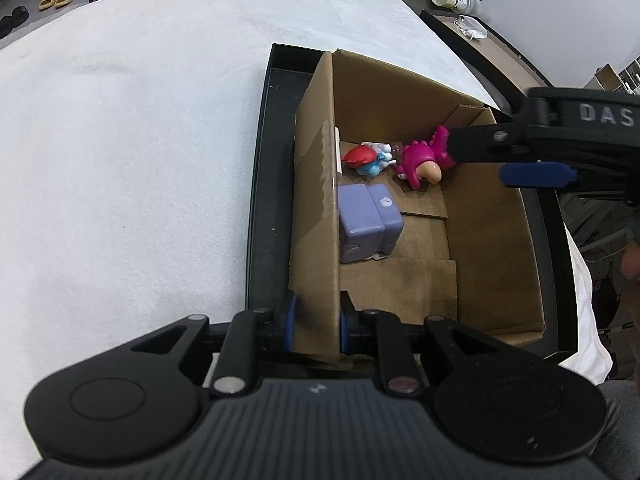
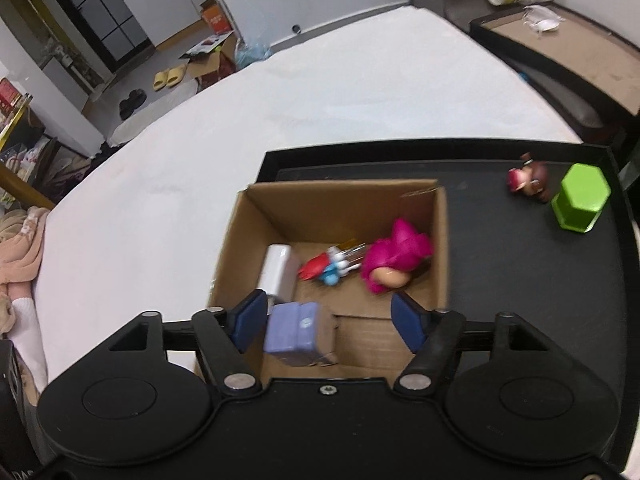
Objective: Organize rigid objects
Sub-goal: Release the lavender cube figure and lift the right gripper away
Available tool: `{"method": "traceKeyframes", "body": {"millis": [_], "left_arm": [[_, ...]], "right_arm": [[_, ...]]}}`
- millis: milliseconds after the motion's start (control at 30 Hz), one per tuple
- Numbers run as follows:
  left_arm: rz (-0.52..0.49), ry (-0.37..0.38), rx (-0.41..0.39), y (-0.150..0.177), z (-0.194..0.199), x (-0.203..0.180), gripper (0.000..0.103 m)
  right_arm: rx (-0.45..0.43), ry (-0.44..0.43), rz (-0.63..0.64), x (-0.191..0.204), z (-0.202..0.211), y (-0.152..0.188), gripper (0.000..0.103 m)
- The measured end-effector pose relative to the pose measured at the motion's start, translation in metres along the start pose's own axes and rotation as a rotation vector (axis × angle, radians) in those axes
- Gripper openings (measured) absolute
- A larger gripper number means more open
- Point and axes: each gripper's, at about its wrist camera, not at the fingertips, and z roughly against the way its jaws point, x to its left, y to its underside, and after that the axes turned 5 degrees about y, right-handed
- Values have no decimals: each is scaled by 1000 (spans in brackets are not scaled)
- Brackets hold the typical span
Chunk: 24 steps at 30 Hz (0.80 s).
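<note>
White bedding beneath; left hand-held gripper [image 1: 318, 326] clamps box wall [image 1: 316, 208], right hand-held gripper [image 2: 326, 318] seemingly released.

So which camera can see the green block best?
The right wrist view. The green block stands in full sight on the black tray, outside the cardboard box, beside a small figure. The left wrist view does not show it at all.

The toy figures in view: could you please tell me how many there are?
3: the pink figure and the red-and-blue figure lie inside the cardboard box; a dark red figure lies outside on the black tray. More may be hidden.
</note>
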Motion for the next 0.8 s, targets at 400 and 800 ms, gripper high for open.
{"method": "traceKeyframes", "body": {"millis": [400, 800], "left_arm": [[-8, -28, 9, 0, -2, -5, 18], [-20, -65, 13, 0, -5, -12, 18]], "right_arm": [[-74, 68, 4, -47, 18, -2, 88], [-114, 134, 17, -96, 18, 0, 91]]}}
